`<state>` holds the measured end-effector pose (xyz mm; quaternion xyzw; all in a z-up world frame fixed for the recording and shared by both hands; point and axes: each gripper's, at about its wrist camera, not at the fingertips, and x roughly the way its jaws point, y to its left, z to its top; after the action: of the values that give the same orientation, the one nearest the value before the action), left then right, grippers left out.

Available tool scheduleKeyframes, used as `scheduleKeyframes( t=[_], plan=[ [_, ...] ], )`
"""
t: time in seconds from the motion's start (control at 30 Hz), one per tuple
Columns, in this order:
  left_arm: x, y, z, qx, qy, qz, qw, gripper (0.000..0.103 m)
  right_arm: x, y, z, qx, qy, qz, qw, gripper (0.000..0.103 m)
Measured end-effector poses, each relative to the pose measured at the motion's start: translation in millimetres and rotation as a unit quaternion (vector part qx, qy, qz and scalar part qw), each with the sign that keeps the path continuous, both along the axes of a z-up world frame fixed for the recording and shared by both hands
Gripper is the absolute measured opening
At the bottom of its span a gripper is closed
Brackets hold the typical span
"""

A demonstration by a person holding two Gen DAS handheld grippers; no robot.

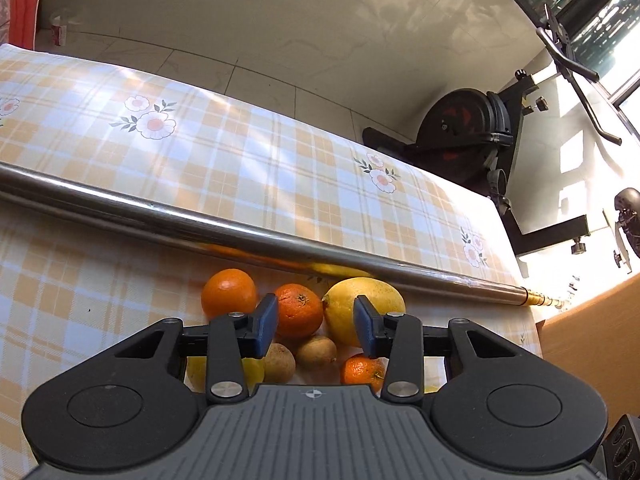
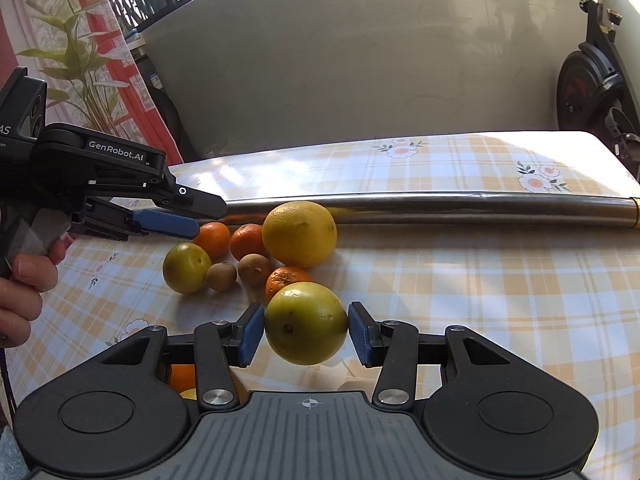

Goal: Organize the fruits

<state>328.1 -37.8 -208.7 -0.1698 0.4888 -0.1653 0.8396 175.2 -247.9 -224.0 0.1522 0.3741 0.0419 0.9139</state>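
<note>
The right gripper [image 2: 306, 330] has its blue fingers [image 2: 251, 334] pressed on either side of a yellow-green citrus fruit [image 2: 306, 323], held near the camera above the checked surface [image 2: 480, 280].

The left gripper [image 1: 316, 326] has its fingers [image 1: 266, 326] partly apart with nothing between them; they hover over the fruit pile, and whether they touch any fruit I cannot tell. From the right wrist view this gripper [image 2: 192, 216] comes in from the left, a hand [image 2: 24, 280] on its grip.

The pile lies loose on the surface just in front of a metal pole [image 2: 480, 204]: a large yellow fruit [image 2: 300, 234], several oranges [image 2: 212, 240], two small brown fruits [image 2: 255, 269] and another yellow-green one [image 2: 186, 268]. No container shows in either view.
</note>
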Motion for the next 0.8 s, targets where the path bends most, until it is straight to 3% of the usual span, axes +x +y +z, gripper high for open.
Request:
scheduleKeyframes(
  t=[0.43, 0.8],
  plan=[
    [16, -19, -15, 0.070, 0.000, -0.002, 0.9975, 0.042, -3, -7, 0, 0.023, -0.014, -0.008, 1.000, 0.043],
    [16, -19, -20, 0.063, -0.008, 0.002, 0.9980, 0.042, -6, -11, -3, 0.031, -0.013, -0.018, 0.999, 0.043]
  ],
)
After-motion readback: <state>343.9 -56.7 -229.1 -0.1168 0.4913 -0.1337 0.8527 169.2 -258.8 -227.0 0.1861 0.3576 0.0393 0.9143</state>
